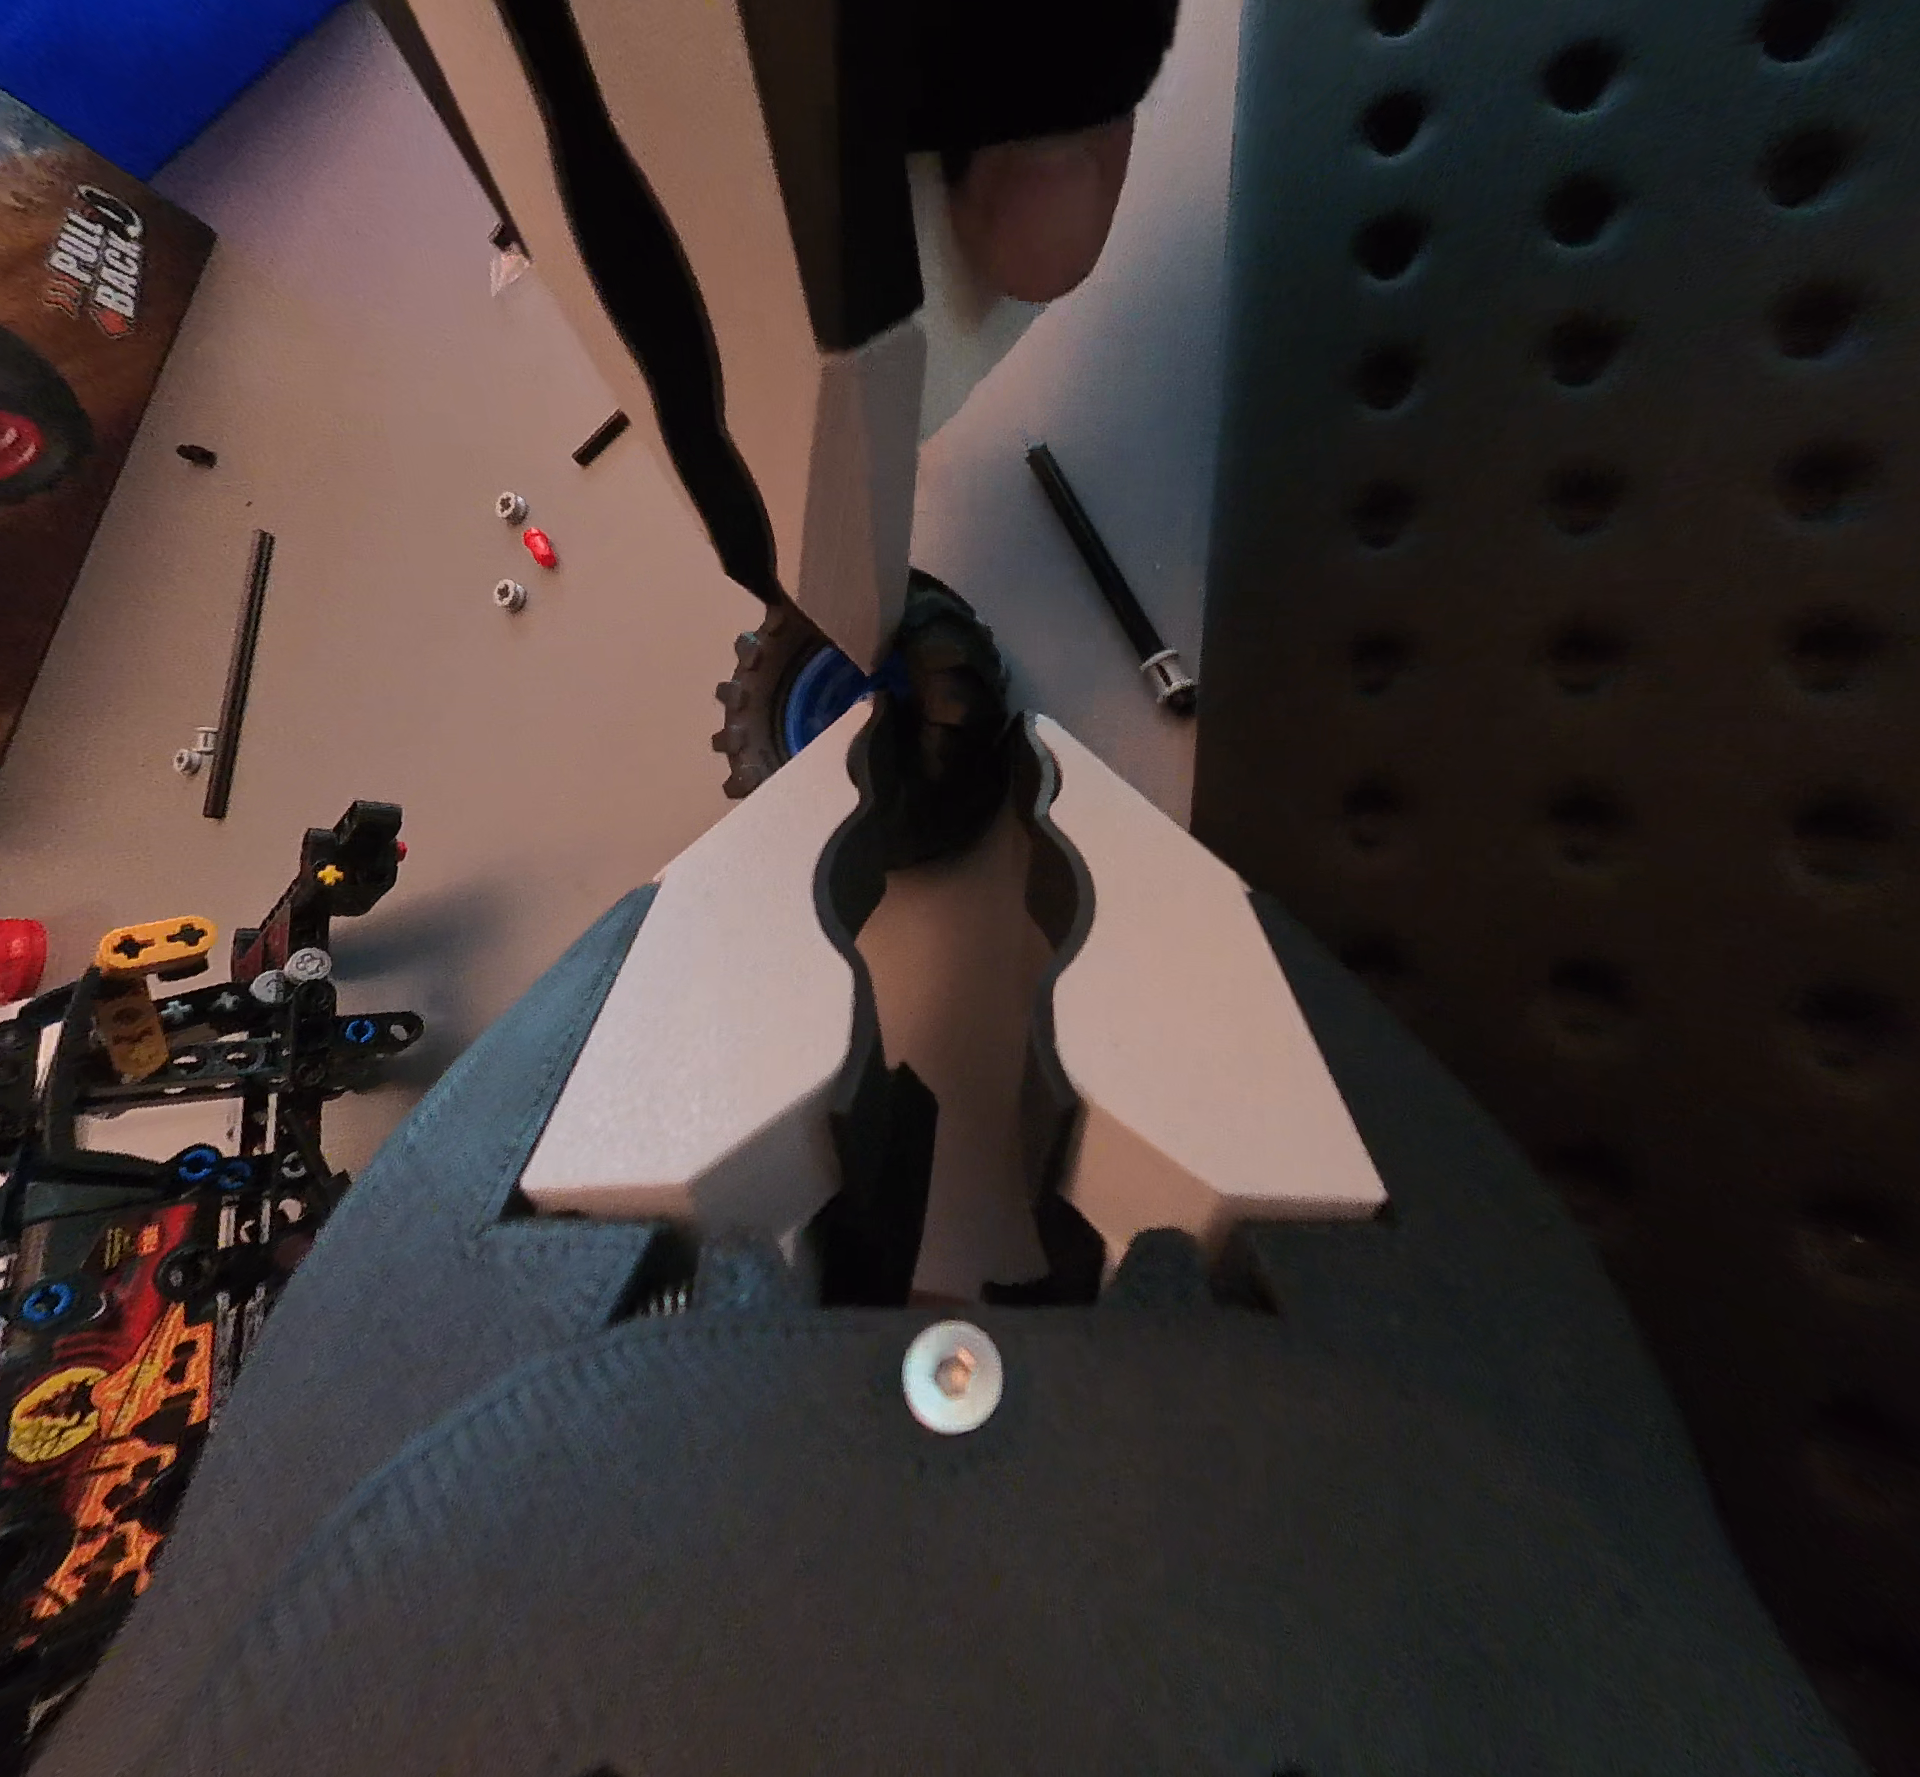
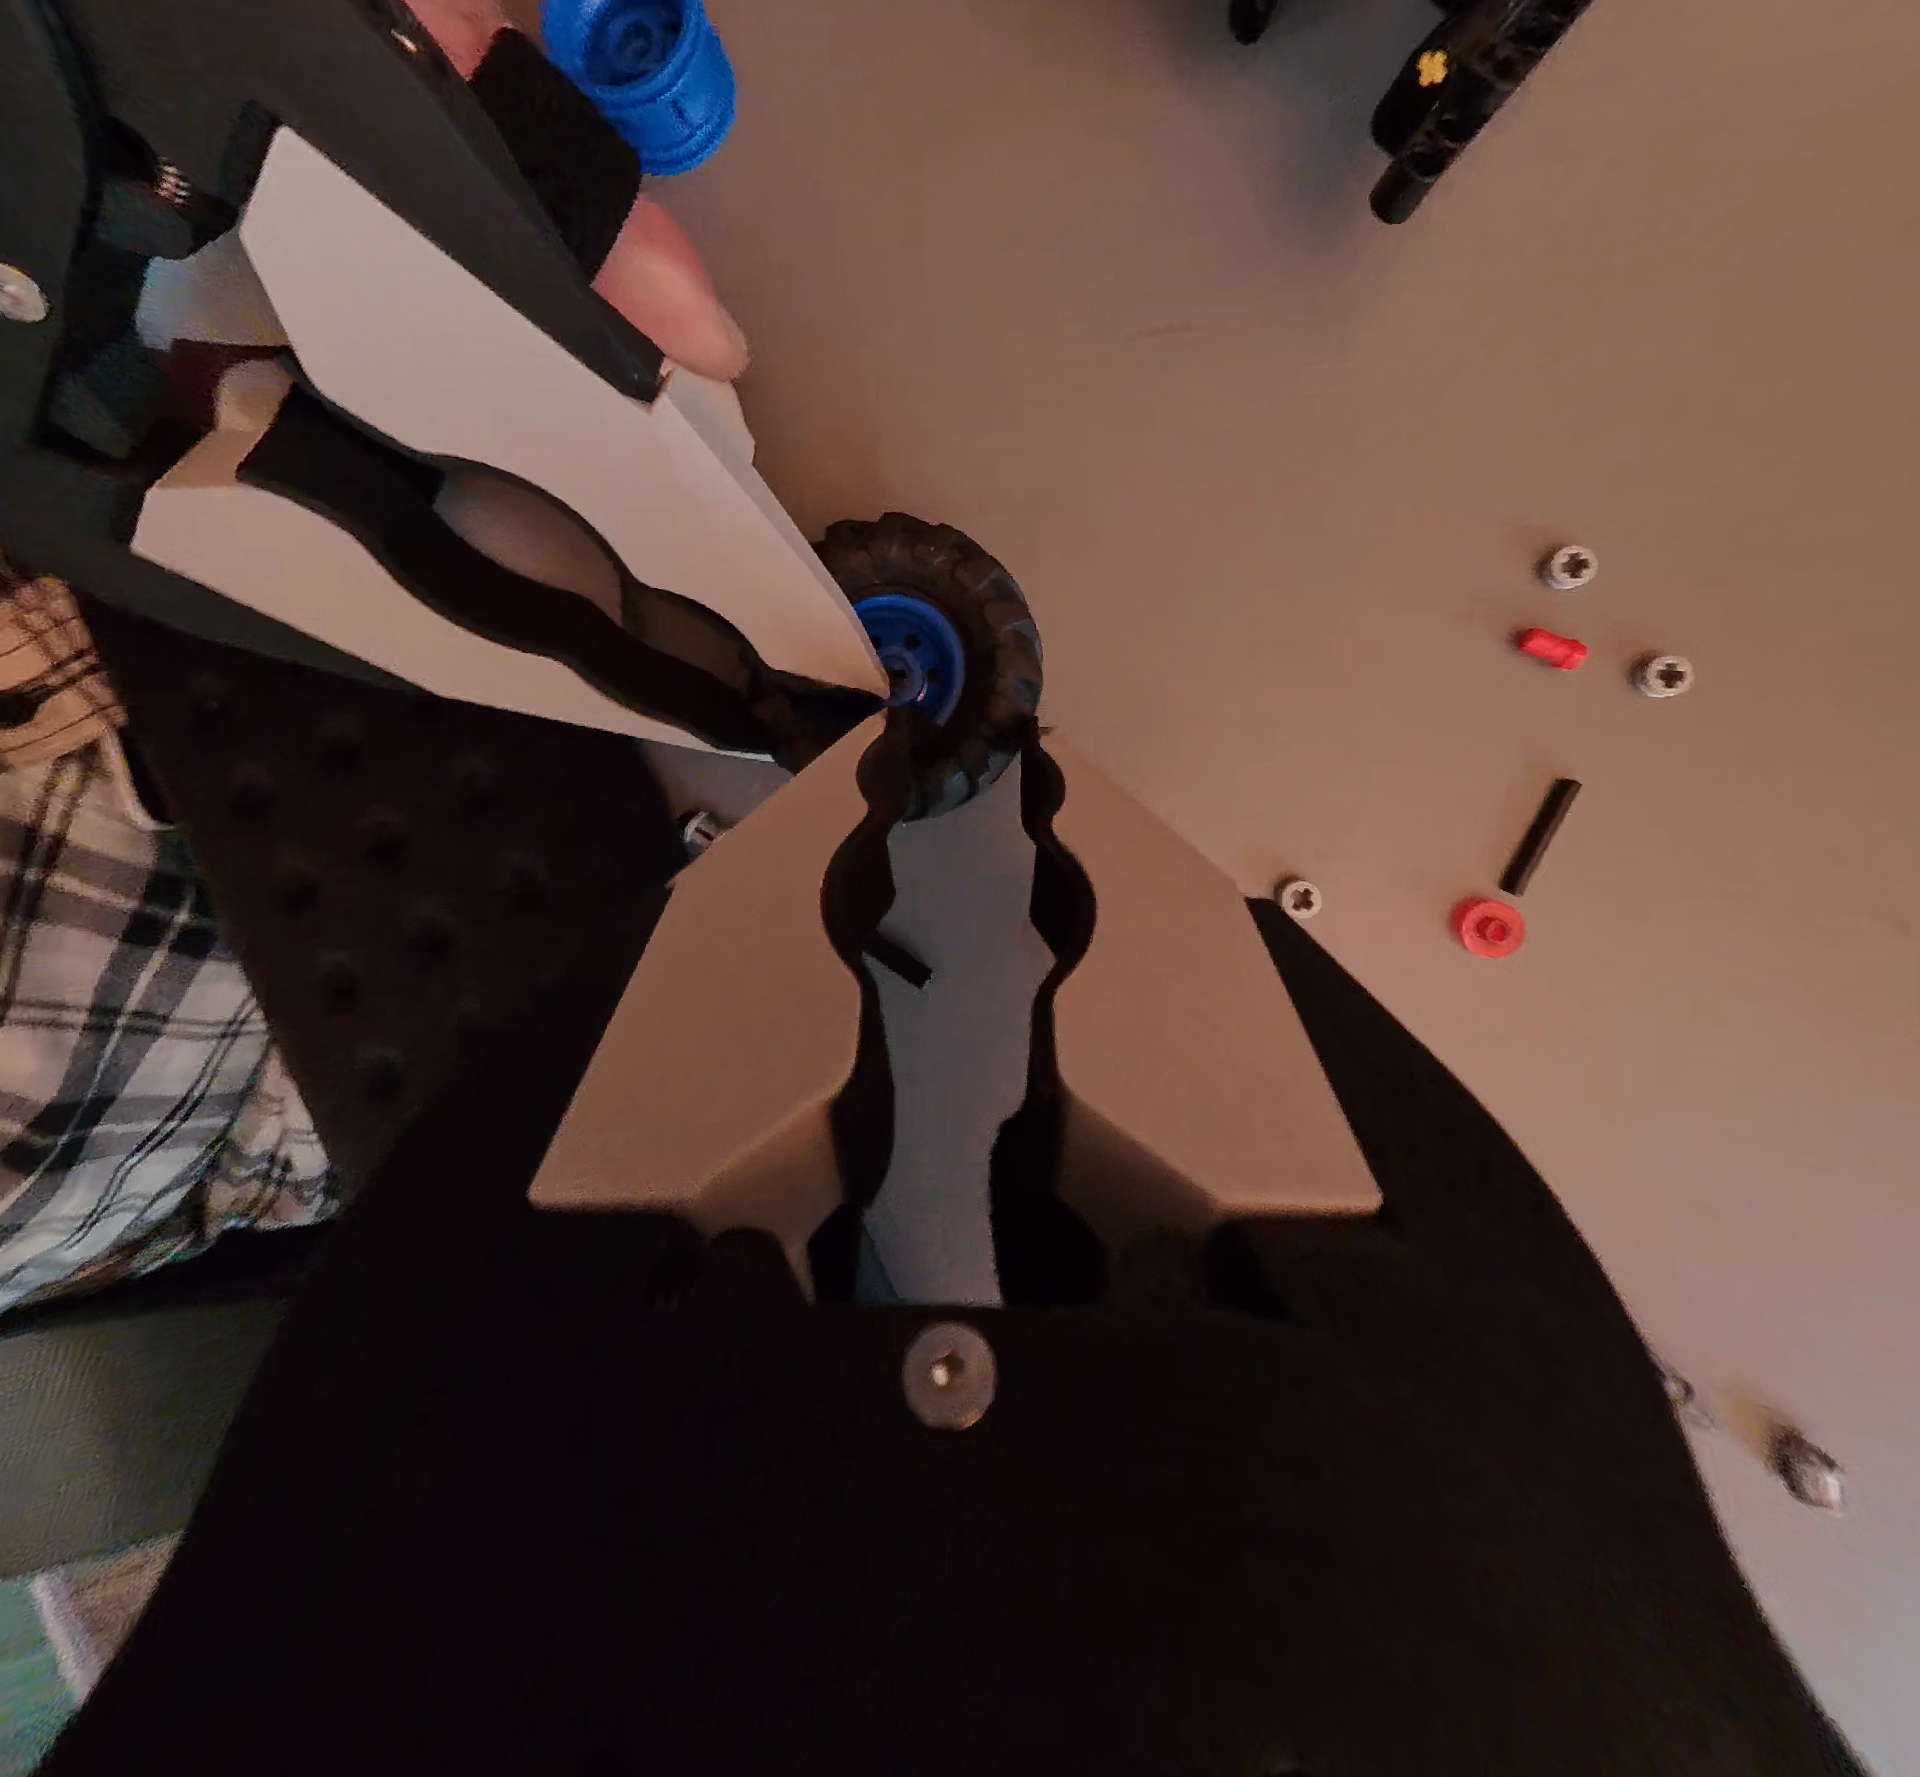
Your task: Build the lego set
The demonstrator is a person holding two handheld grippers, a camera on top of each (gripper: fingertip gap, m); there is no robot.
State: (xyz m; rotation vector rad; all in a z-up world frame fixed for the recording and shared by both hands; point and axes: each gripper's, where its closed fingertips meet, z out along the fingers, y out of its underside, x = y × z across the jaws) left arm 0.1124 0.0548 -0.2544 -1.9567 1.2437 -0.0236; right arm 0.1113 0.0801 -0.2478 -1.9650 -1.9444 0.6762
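A small wheel, a black knobbly tyre [image 2: 987, 605] with a blue rim [image 2: 914, 647], is held over the grey table [image 2: 1247, 377]. My right gripper [image 2: 956, 735] is shut on the tyre, which sits between its fingertips. My left gripper [image 1: 948, 717] is also shut on the wheel [image 1: 940, 771], from the other side; in the right wrist view its tips [image 2: 842, 714] meet at the rim's hub. The right gripper [image 1: 826, 631] reaches the blue rim [image 1: 816, 704] from above in the left wrist view. A loose blue rim [image 2: 634, 49] lies further back.
The part-built black, red and yellow model [image 1: 208, 1052] stands at the left and also shows in the right wrist view [image 2: 1455, 13]. Grey bushes [image 2: 1567, 567], a red pin [image 2: 1551, 647], a red round piece [image 2: 1488, 925] and black axles [image 1: 1107, 574] lie loose. A dark perforated chair [image 1: 1610, 584] stands close by.
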